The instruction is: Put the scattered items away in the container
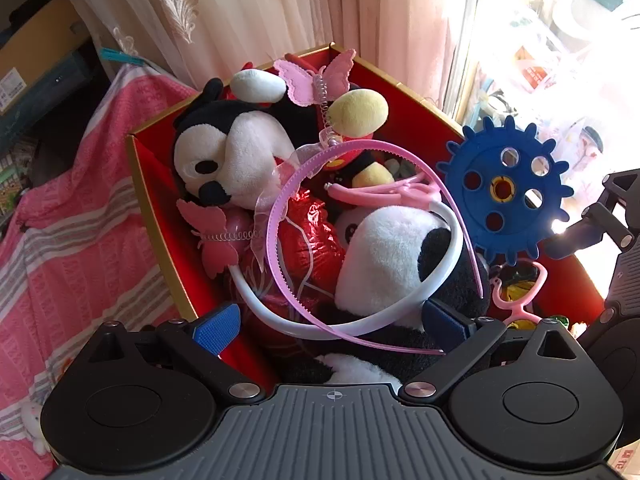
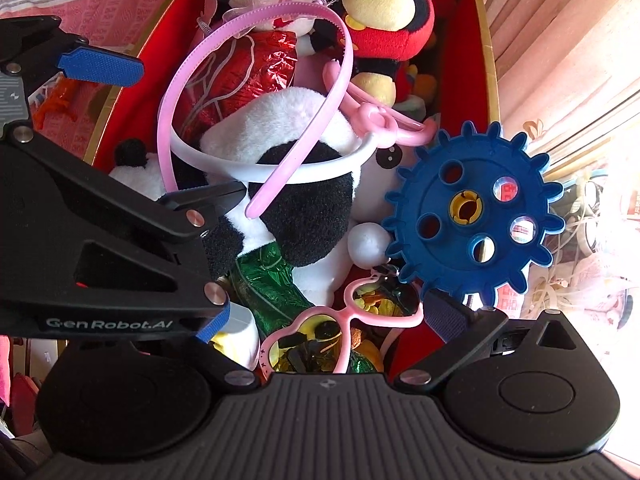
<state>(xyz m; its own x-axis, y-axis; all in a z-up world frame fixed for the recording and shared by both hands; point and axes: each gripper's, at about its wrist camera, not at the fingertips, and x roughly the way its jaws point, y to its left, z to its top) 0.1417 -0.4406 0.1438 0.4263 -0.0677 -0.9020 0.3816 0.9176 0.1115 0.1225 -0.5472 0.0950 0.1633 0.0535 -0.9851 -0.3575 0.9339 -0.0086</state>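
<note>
Holding my right tongs [image 2: 332, 312] spread just below the blue gear [image 2: 474, 210], which stands on edge at the red box's [image 1: 404, 80] window-side wall, I keep my left tongs [image 1: 332, 324] spread nearer the pink headband [image 1: 288, 200].

— What's in the red box [image 1: 160, 216]?
— It fills the middle of the frame, heaped with plush: a black-and-white toy [image 1: 236, 152] upper left, a panda [image 1: 392, 264] at centre.
— And on top?
— A pink headband [image 1: 280, 216] and a white one [image 1: 448, 236] lie crossed over the panda. A blue gear wheel [image 1: 506, 192] stands on edge at the right; heart-shaped pink glasses [image 2: 344, 320] lie below it.
</note>
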